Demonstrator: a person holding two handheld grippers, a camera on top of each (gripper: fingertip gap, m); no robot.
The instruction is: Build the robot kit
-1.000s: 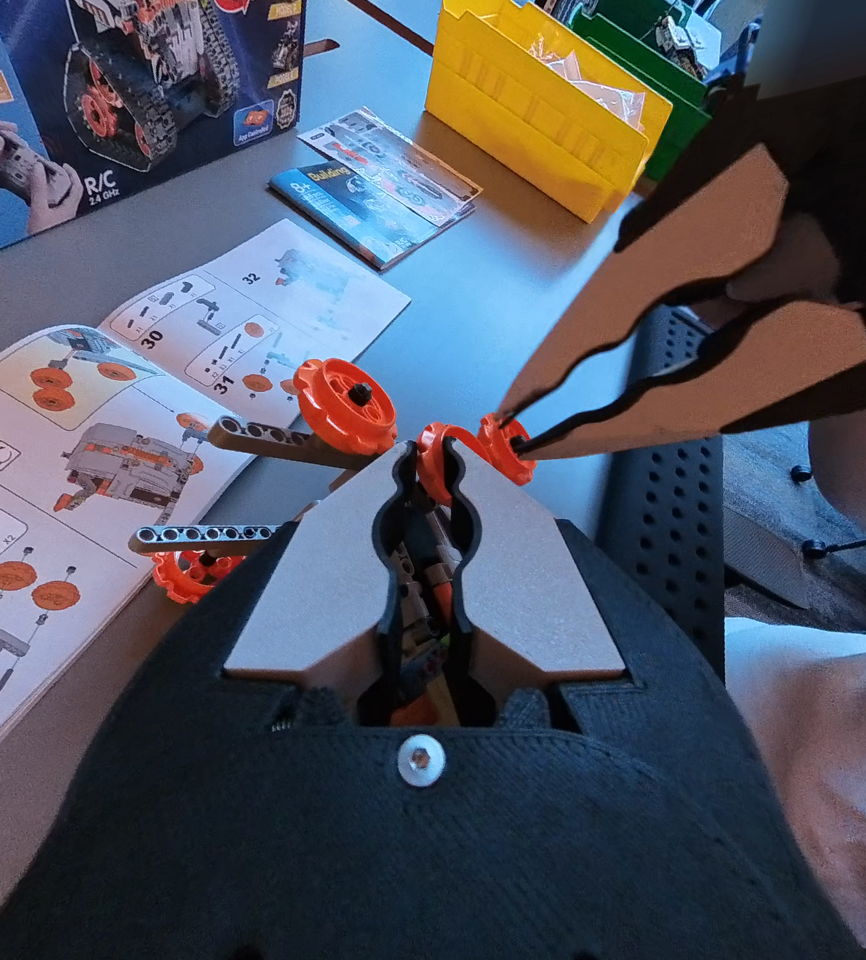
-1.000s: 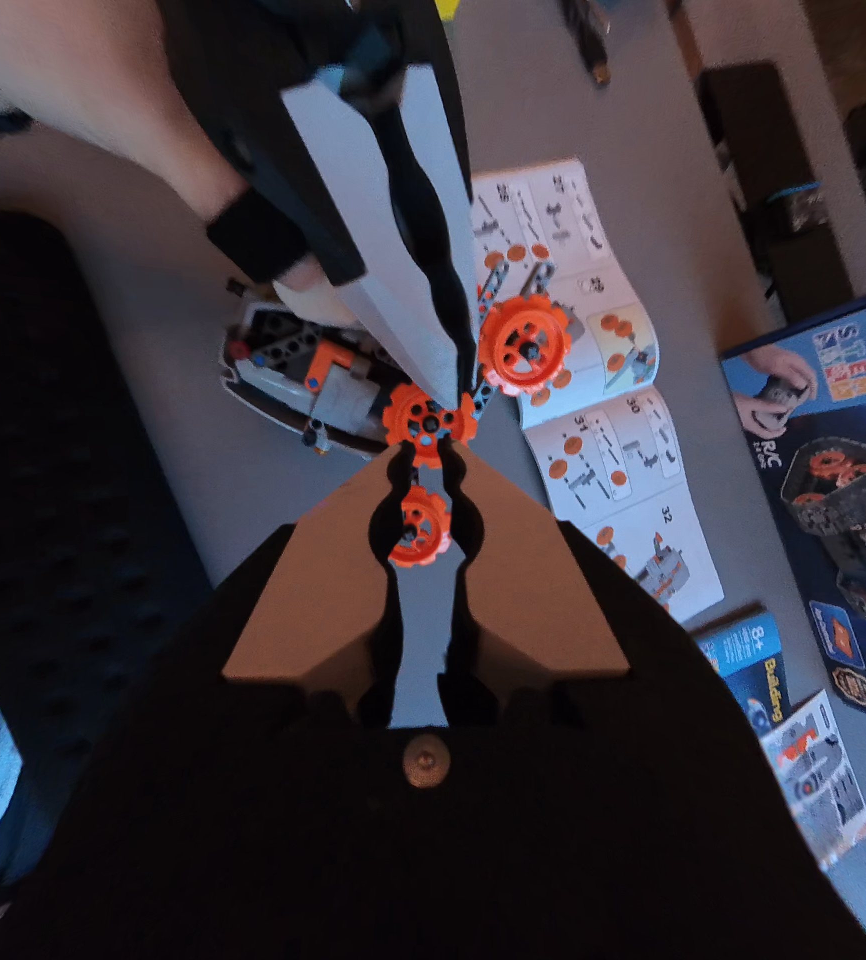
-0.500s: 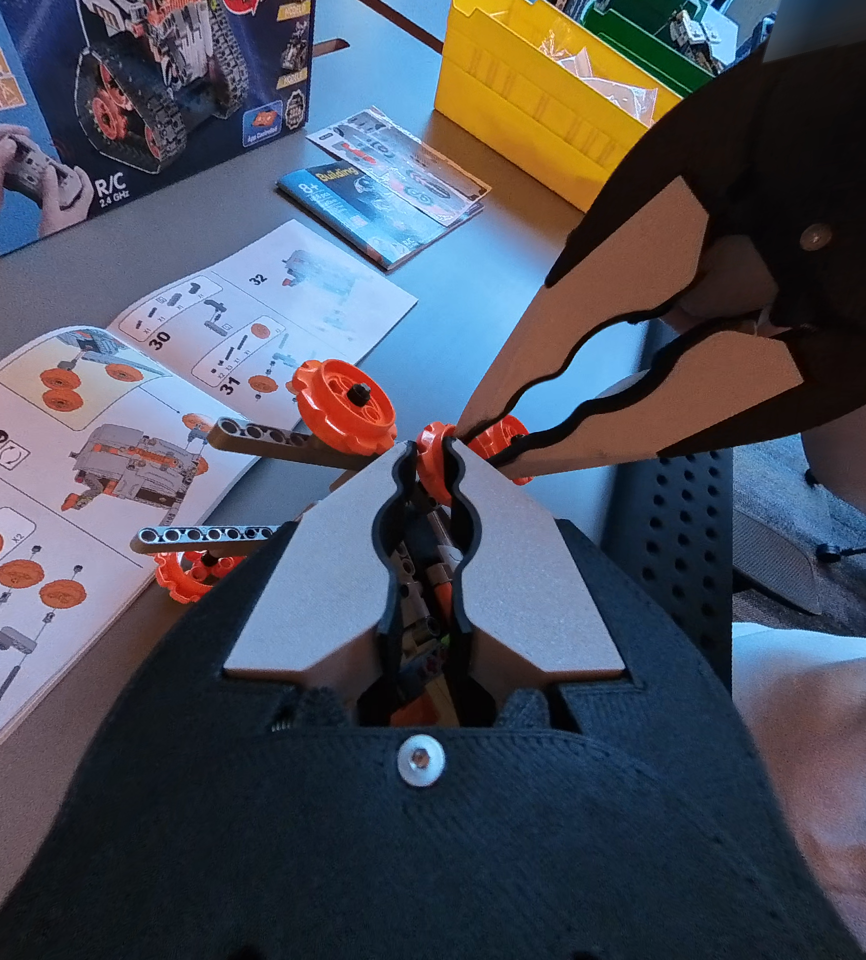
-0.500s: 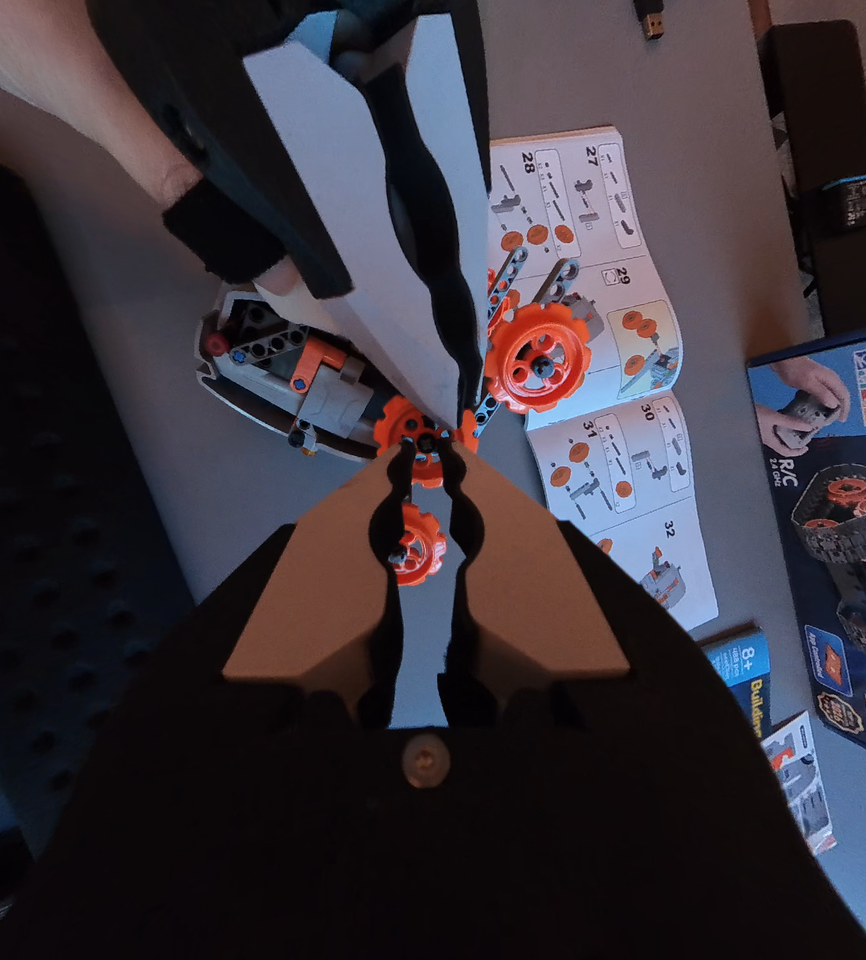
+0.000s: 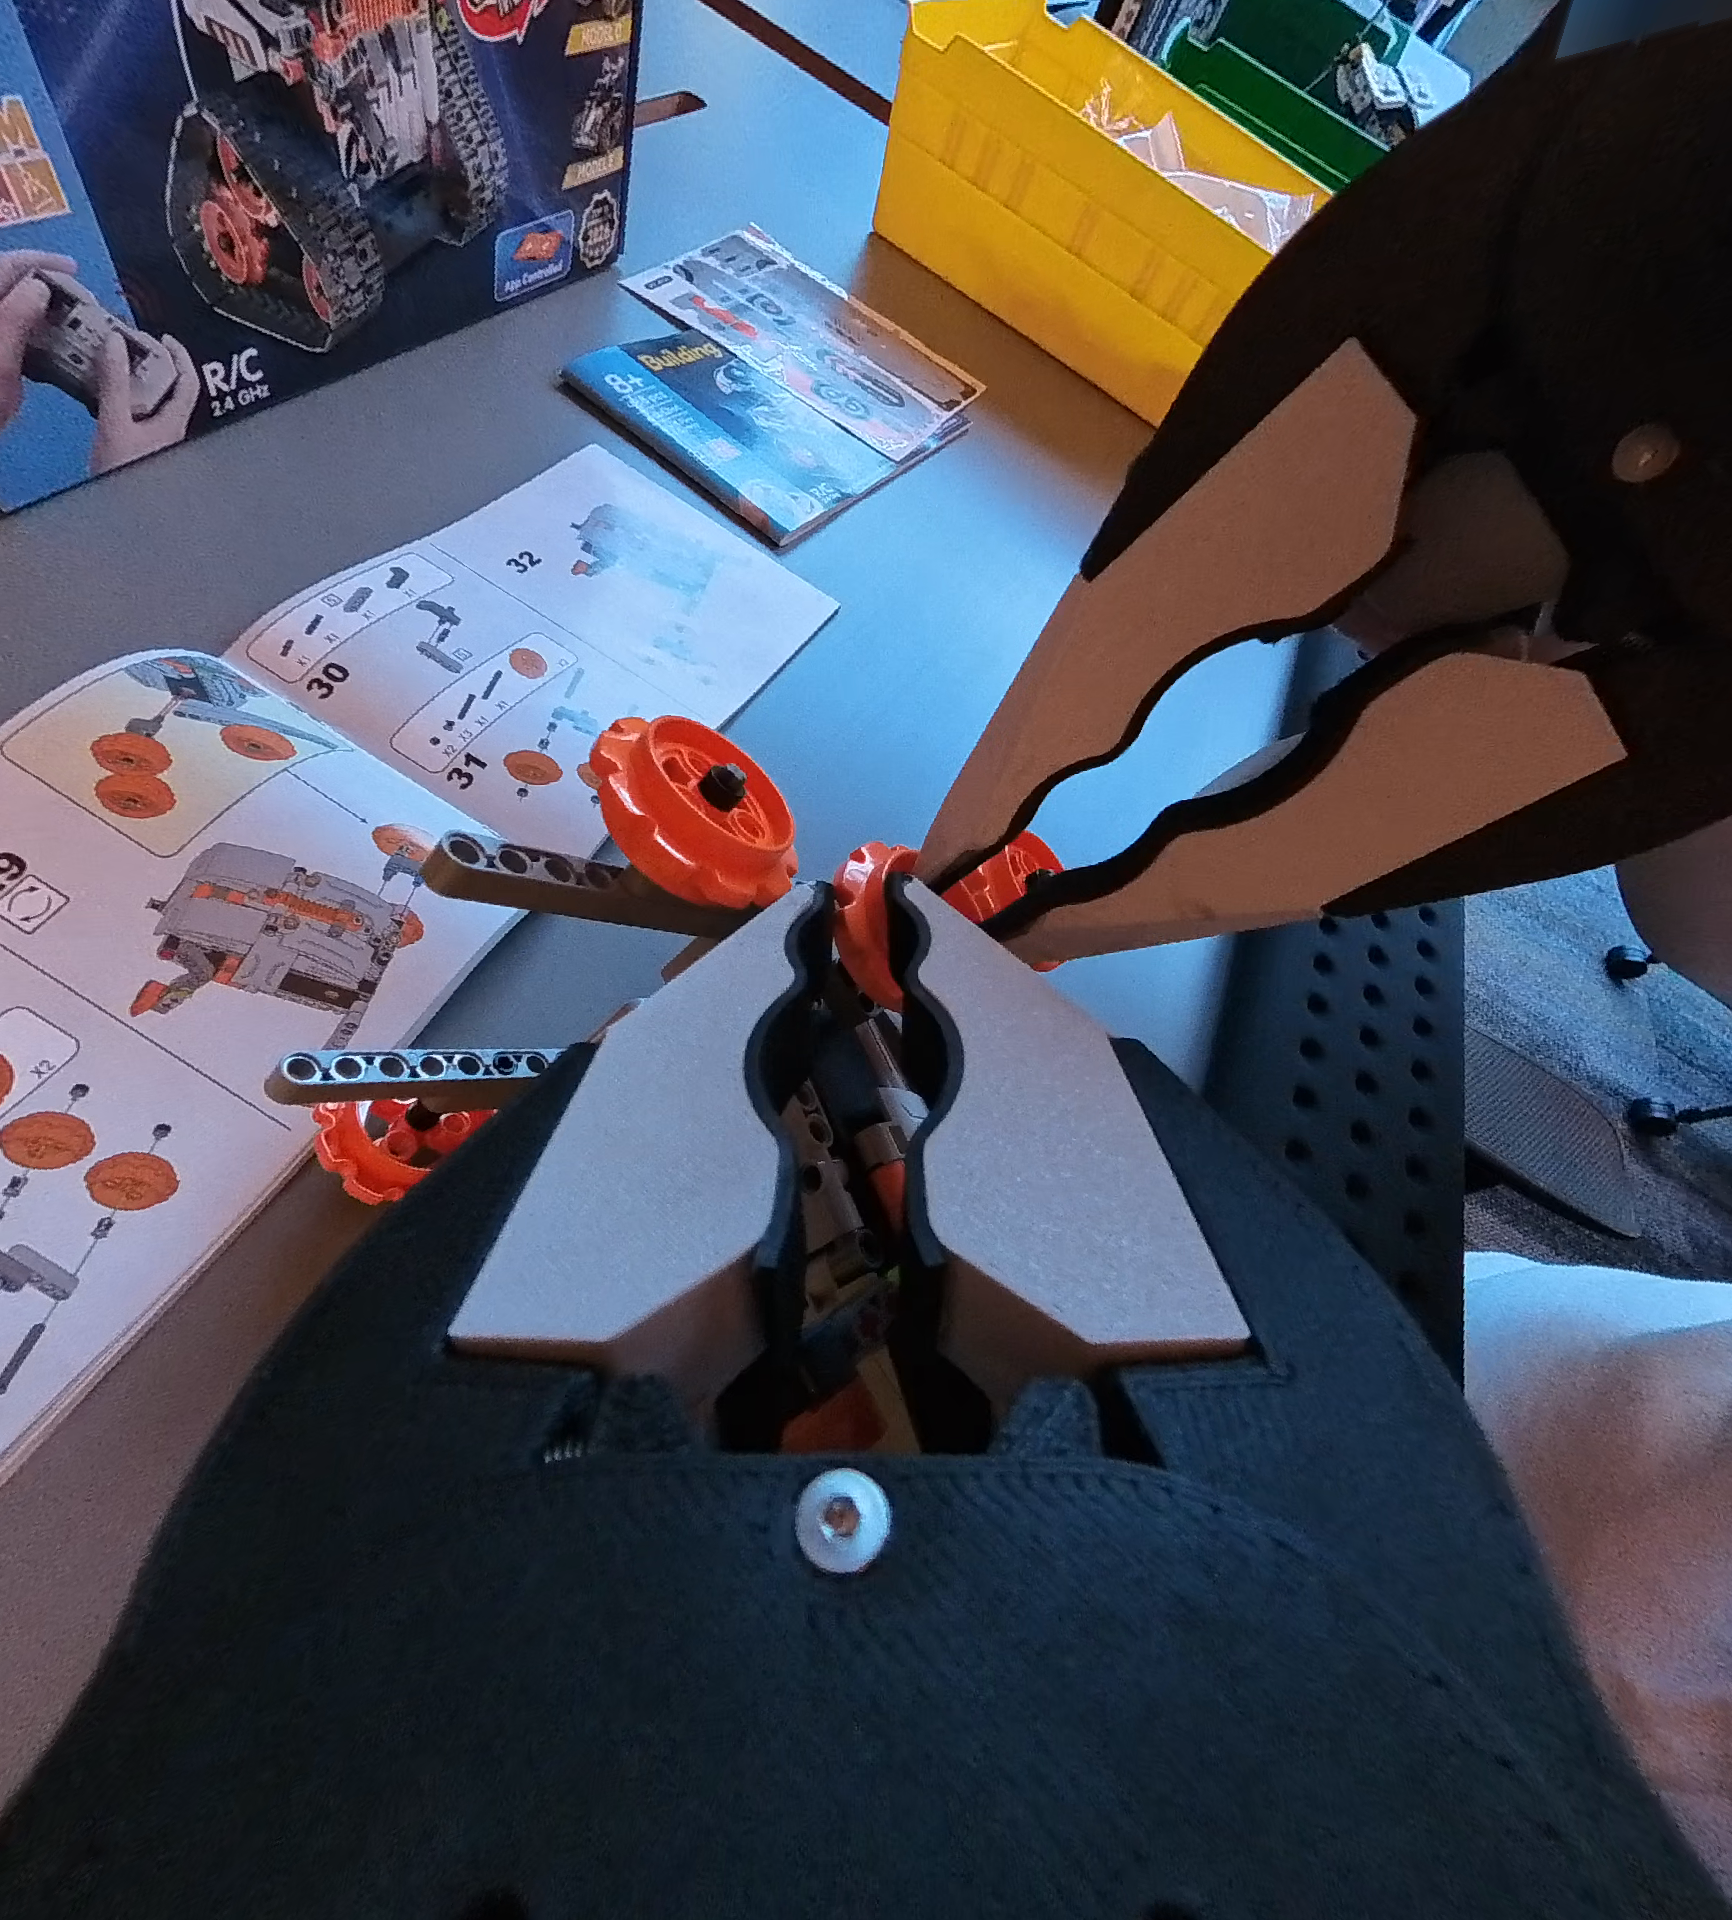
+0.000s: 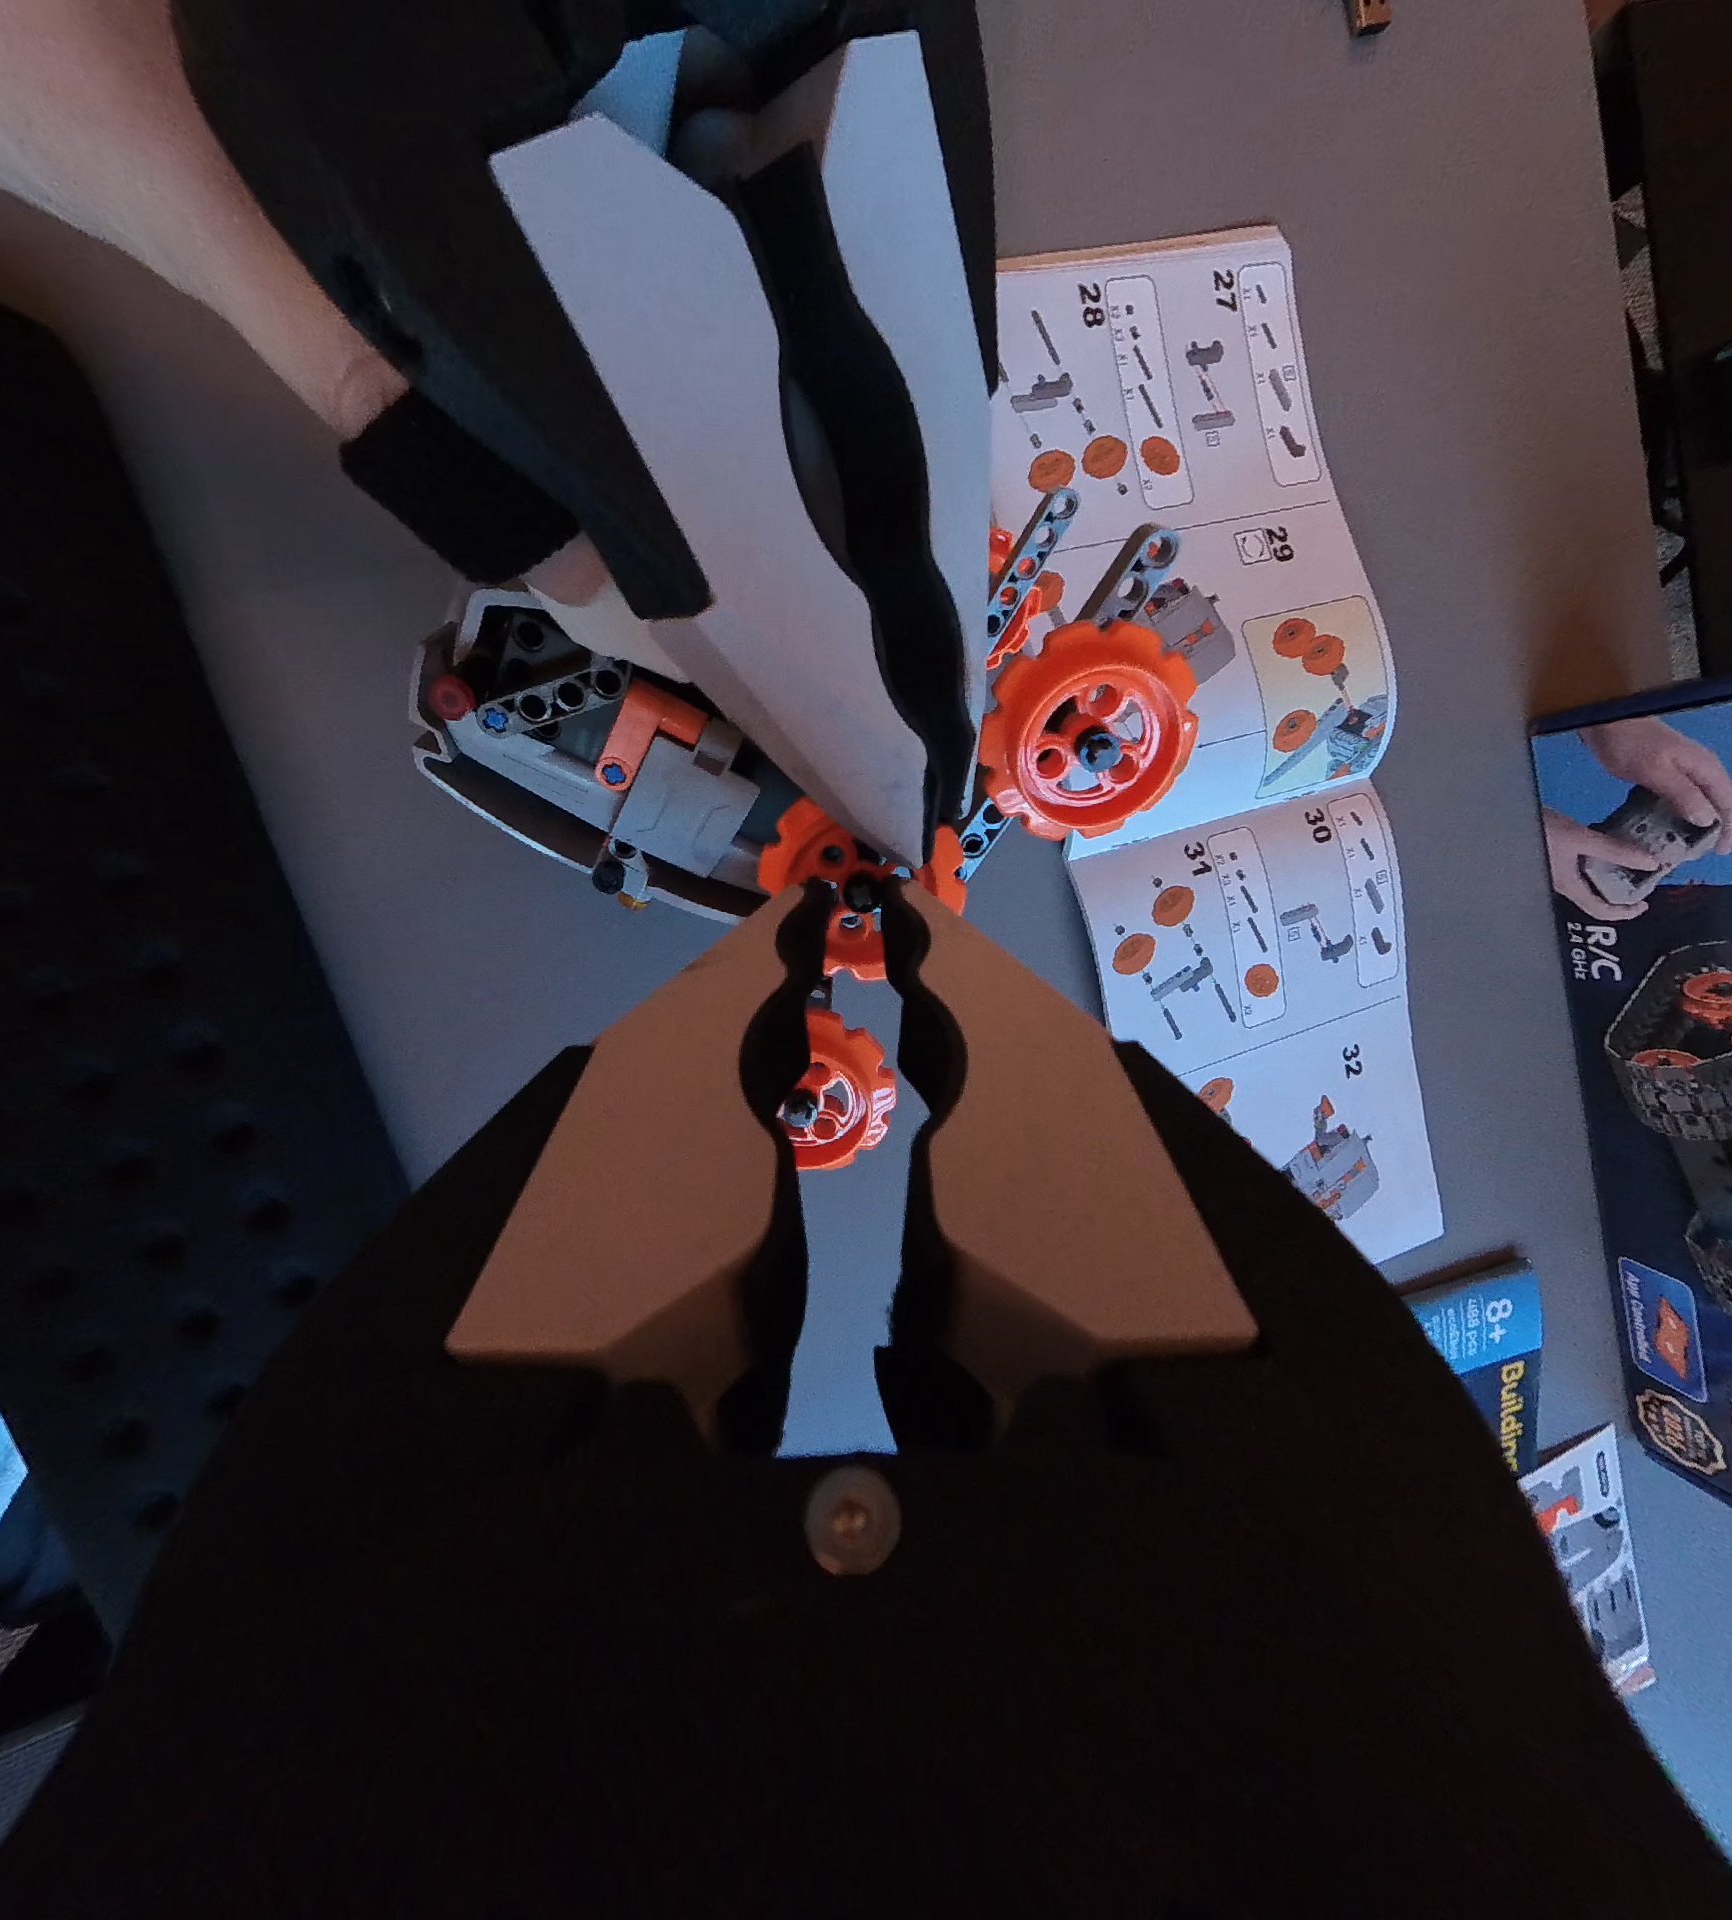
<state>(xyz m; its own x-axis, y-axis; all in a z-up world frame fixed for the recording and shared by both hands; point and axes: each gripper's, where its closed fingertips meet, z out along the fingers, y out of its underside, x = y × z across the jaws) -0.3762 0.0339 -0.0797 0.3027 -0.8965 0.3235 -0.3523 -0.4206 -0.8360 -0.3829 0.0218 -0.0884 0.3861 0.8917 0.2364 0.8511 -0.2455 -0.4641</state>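
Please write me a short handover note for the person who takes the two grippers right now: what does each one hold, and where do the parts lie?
Left gripper: shut on the small orange wheel of the grey brick model.
Right gripper: tips shut on what looks like a black pin at that wheel's hub, meeting the left tips.
The model lies on the grey table, partly over the open instruction booklet. Its large orange wheel sits on a grey beam.
Behind: blue box, yellow bin.
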